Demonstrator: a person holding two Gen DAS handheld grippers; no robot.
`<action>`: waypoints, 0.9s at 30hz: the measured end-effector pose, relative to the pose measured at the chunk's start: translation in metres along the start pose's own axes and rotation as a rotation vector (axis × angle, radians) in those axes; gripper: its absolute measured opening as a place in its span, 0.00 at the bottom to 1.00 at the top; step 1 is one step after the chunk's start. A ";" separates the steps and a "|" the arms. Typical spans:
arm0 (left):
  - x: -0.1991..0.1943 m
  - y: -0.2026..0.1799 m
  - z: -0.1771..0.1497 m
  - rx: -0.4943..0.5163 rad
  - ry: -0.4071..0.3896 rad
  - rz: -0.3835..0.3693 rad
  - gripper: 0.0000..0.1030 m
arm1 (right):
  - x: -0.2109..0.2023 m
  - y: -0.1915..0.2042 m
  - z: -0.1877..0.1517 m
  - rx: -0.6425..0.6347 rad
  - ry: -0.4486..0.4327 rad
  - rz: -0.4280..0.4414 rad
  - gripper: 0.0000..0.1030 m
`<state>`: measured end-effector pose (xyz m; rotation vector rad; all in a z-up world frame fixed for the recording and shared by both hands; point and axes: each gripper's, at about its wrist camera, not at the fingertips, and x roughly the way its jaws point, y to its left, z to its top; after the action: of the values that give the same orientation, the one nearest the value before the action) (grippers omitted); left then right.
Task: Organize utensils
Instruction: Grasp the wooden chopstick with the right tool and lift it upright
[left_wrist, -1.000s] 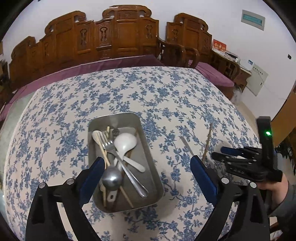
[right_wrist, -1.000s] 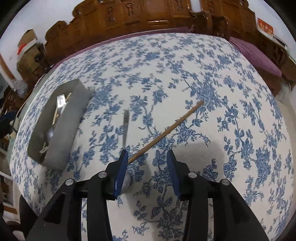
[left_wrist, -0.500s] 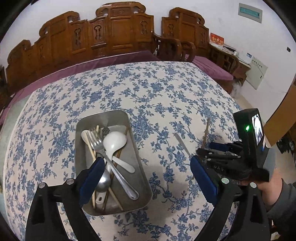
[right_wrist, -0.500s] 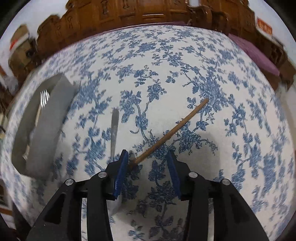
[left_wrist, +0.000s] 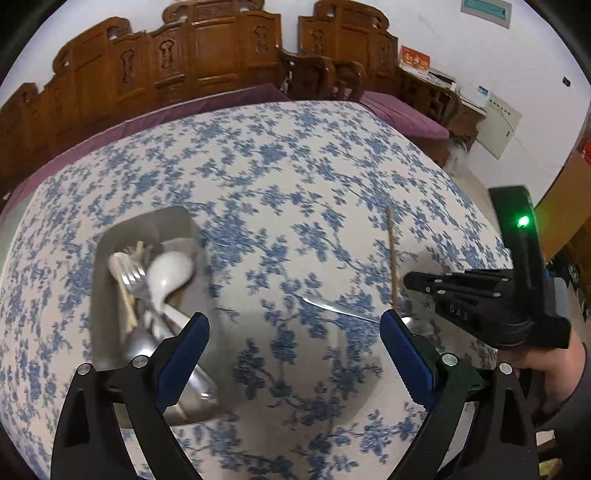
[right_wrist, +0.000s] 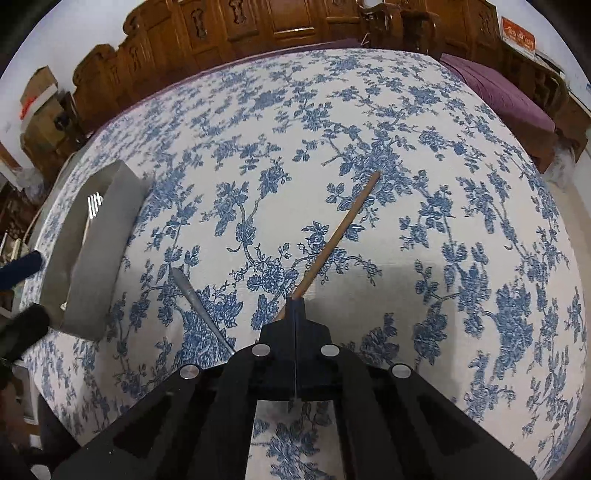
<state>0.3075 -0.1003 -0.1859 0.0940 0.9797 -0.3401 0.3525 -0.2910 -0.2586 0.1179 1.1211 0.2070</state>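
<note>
Your right gripper (right_wrist: 295, 306) has its jaws drawn fully together, and the near end of the wooden chopstick (right_wrist: 341, 227) is pinched between the tips — the rest of the stick runs away up and to the right over the blue floral tablecloth (right_wrist: 461, 206). Whether the far end rests on the cloth or is just clear of it cannot be told. Just left of those tips lies a metal utensil handle (right_wrist: 199, 301), its near end hidden under the gripper body.

Your left gripper (left_wrist: 293, 354) stands wide open with nothing between its blue pads (left_wrist: 184, 354); it hangs over the cloth, with the left pad in front of the near right part of the metal tray (left_wrist: 107, 251). The tray sits well left of the chopstick and holds a white spoon (left_wrist: 168, 273), a fork (left_wrist: 131, 278), pale chopsticks and a metal spoon, piled together and blurred.

From the left wrist view, the side of your right gripper carries pale letters that seem to read "UAS" — too small to be sure. A green light (left_wrist: 522, 221) glows on the unit above it. The red sign (left_wrist: 415, 59) by the wall has writing that cannot be read.
</note>
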 end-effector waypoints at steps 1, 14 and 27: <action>0.004 -0.004 -0.001 0.001 0.008 -0.005 0.87 | -0.002 -0.002 -0.001 0.001 -0.003 0.000 0.00; 0.002 -0.001 -0.008 -0.016 0.016 0.014 0.87 | 0.014 0.006 0.004 0.040 0.042 -0.021 0.28; -0.014 0.031 -0.016 -0.067 -0.021 -0.022 0.87 | 0.028 0.043 0.011 0.011 0.080 -0.224 0.08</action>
<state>0.2978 -0.0637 -0.1850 0.0190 0.9713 -0.3277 0.3697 -0.2430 -0.2702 -0.0070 1.2053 0.0061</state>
